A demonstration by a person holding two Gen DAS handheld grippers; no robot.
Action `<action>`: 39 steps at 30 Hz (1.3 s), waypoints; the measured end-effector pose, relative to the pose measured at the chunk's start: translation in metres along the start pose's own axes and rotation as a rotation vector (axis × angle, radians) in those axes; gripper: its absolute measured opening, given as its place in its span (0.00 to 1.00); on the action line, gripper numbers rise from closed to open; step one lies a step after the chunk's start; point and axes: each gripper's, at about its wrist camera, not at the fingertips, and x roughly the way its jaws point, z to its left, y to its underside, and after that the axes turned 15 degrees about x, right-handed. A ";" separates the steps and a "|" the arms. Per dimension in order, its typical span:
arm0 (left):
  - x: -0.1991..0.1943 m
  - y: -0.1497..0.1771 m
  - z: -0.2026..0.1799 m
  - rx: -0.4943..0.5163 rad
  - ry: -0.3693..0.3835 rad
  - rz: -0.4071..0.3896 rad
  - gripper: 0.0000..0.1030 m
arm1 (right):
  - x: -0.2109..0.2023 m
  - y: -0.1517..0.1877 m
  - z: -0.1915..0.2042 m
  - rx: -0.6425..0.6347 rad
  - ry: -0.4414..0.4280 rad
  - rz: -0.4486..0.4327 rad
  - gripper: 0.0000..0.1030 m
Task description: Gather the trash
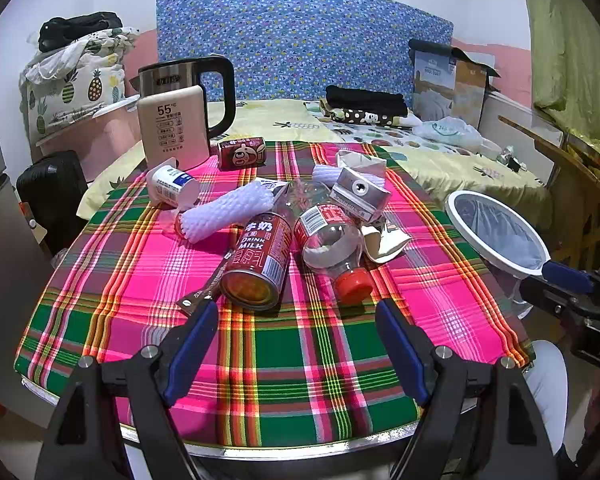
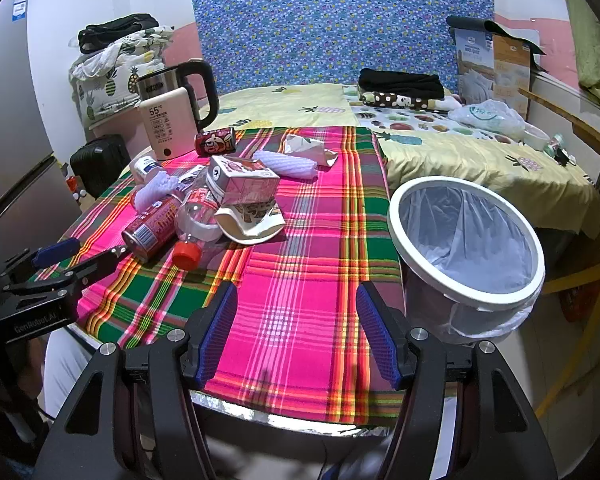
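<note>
Trash lies in a heap on the plaid tablecloth (image 1: 300, 360): a red milk can (image 1: 258, 260), a clear bottle with a red cap (image 1: 332, 246), a milk carton (image 1: 360, 194), white foam netting (image 1: 224, 212), a yoghurt cup (image 1: 172, 186), a second red can (image 1: 242, 153) and crumpled paper (image 1: 384, 240). My left gripper (image 1: 296, 320) is open and empty, just short of the can and bottle. My right gripper (image 2: 296, 300) is open and empty over bare cloth (image 2: 300, 264). The white bin (image 2: 466, 240) with a liner stands right of the table.
A kettle (image 1: 188, 92) and a cream warmer (image 1: 172, 128) stand at the table's far left. A bed (image 2: 460, 148) with folded clothes and a plastic bag lies behind. A black suitcase (image 1: 52, 188) stands at left, a wooden frame (image 2: 580, 128) at right.
</note>
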 end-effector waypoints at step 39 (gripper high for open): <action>0.099 -0.008 0.041 0.039 0.024 0.088 0.54 | 0.067 -0.026 0.037 -0.006 -0.166 0.121 0.61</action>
